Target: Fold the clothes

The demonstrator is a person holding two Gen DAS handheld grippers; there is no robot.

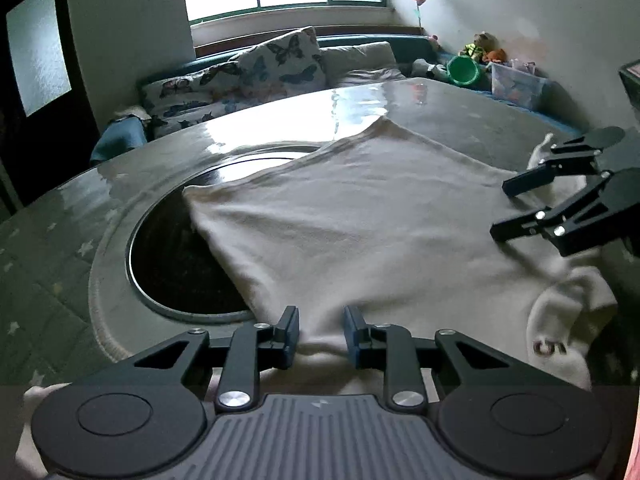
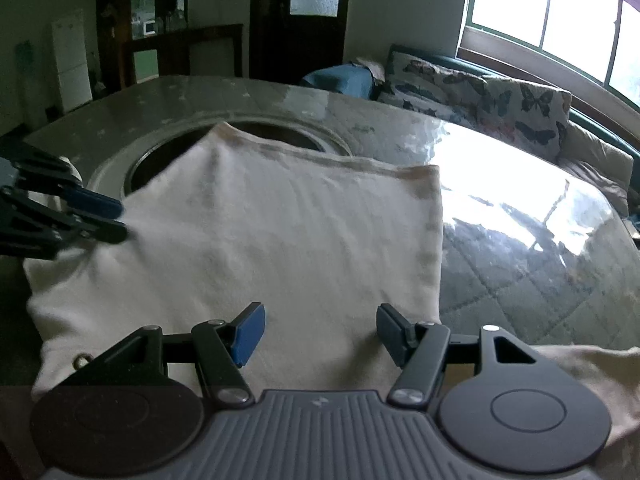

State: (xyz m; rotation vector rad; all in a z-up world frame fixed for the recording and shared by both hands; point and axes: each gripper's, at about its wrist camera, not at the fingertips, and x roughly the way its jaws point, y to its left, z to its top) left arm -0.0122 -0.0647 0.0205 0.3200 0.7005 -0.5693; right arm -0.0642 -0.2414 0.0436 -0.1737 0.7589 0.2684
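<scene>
A cream garment lies spread flat on the table, partly over a round dark inset; it also shows in the right wrist view. My left gripper is open just above the garment's near edge, with cloth between and below the fingers but not pinched. My right gripper is open over the garment's near side. In the left wrist view the right gripper sits at the garment's right side. In the right wrist view the left gripper sits at the garment's left edge.
The table has a glossy star-print cover and a round dark inset under the garment's far left corner. A sofa with butterfly cushions, a green bucket and a plastic box stand behind the table.
</scene>
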